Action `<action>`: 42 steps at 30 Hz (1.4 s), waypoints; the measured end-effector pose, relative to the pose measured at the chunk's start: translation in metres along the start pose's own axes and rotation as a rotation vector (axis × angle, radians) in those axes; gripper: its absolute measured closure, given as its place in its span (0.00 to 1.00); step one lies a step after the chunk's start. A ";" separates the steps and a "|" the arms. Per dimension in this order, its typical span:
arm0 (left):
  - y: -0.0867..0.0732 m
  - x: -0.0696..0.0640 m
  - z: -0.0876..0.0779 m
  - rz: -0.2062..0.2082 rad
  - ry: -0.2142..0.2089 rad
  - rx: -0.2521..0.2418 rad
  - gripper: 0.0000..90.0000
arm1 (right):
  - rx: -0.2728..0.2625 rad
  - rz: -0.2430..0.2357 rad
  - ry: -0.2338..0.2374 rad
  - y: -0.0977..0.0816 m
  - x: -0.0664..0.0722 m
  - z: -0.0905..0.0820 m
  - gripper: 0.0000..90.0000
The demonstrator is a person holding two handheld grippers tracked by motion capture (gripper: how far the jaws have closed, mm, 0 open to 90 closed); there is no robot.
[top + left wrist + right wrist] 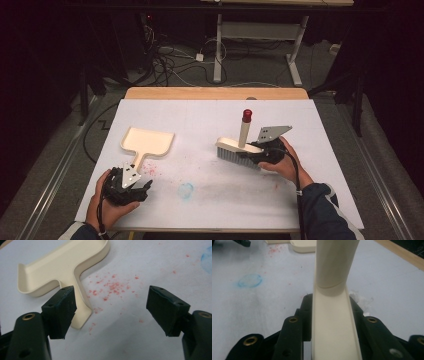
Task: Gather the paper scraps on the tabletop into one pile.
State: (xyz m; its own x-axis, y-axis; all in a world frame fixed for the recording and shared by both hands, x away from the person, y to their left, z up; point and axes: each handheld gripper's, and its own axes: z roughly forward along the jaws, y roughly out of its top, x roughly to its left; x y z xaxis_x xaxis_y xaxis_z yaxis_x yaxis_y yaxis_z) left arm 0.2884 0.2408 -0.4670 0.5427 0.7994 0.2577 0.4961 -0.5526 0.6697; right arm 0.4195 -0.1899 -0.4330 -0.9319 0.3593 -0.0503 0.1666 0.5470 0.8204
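A cream dustpan (148, 141) lies flat at the left of the white table, handle toward the person. My left gripper (132, 176) rests at the handle's end, open. In the left gripper view its jaws (111, 302) stand wide apart, and the dustpan handle (81, 302) passes beside the left jaw, gripped by neither. Red crumbs (112, 286) lie scattered between the jaws. My right gripper (260, 150) is shut on a cream brush (237, 150), whose red-tipped handle (247, 116) points up and whose bristles hang low over the table. The brush body (332, 322) sits clamped between the right jaws.
A blue smudge (186, 190) marks the table's middle front, with a faint grey smear to its right. Red crumbs (152, 170) lie beside the dustpan handle. A wooden strip (215, 93) edges the far side. Cables and desk legs (218, 50) stand on the floor beyond.
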 end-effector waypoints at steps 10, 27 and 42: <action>0.000 0.002 0.000 -0.007 0.002 -0.002 0.26 | -0.089 0.043 -0.109 0.025 -0.007 -0.021 0.75; -0.001 0.003 0.004 -0.006 -0.008 0.007 0.26 | 0.017 0.072 -0.450 -0.005 -0.053 0.021 0.75; 0.000 0.001 0.003 0.000 -0.003 0.006 0.26 | -0.032 0.004 -0.463 -0.003 -0.012 0.031 0.75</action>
State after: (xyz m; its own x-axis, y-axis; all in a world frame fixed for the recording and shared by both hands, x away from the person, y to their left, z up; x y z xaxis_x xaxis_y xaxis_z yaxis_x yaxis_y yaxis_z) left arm 0.2913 0.2407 -0.4690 0.5443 0.7990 0.2557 0.5001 -0.5538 0.6658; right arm 0.4402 -0.1726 -0.4525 -0.6882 0.6650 -0.2901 0.1534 0.5242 0.8376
